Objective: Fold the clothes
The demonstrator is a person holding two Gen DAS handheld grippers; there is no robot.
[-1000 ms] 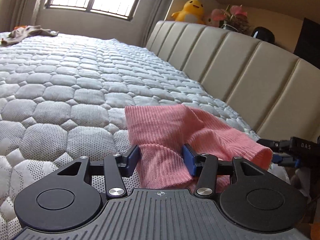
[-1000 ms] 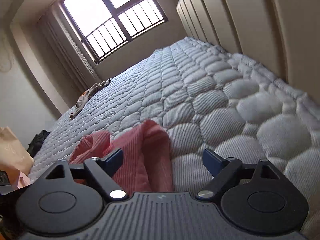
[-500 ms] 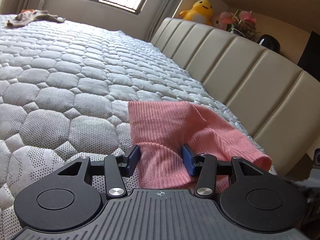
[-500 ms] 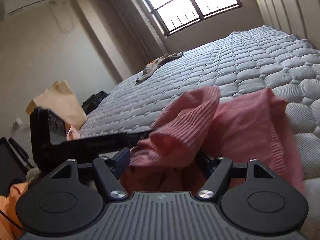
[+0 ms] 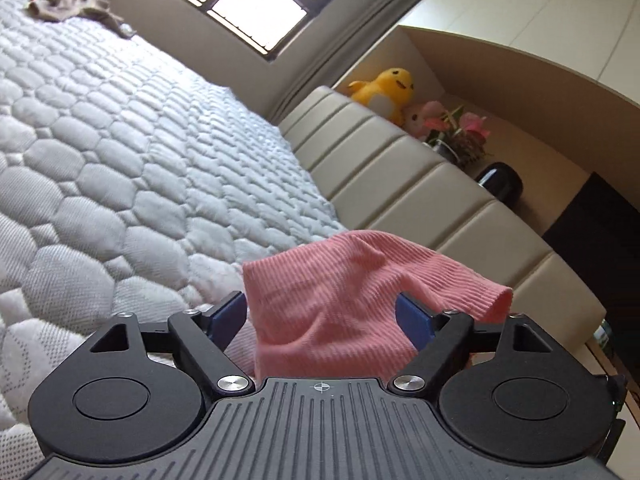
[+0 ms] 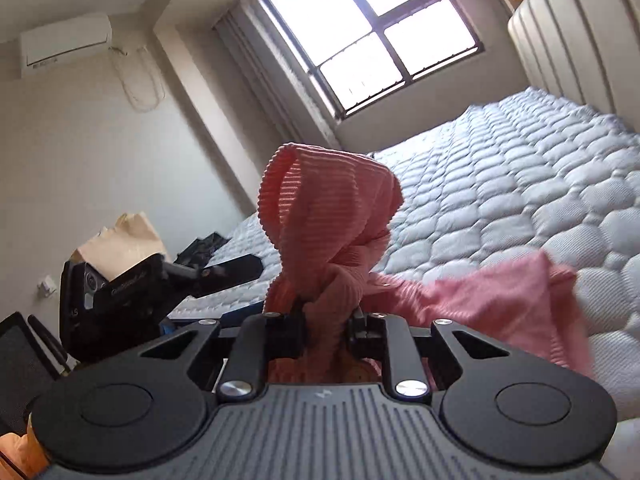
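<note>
Pink ribbed garment [image 6: 328, 216] bunched between right gripper [image 6: 326, 326] fingers [image 6: 294, 330] above quilted mattress [image 6: 520, 184].

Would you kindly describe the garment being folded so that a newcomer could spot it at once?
Start from the quilted grey mattress beside the padded beige headboard. At its near edge, the pink ribbed garment lies between the open left claw, one bunched end pinched in the right claw. Its pink colour and ribbing distinguish it from the crumpled grey-brown garment near the window.
</note>
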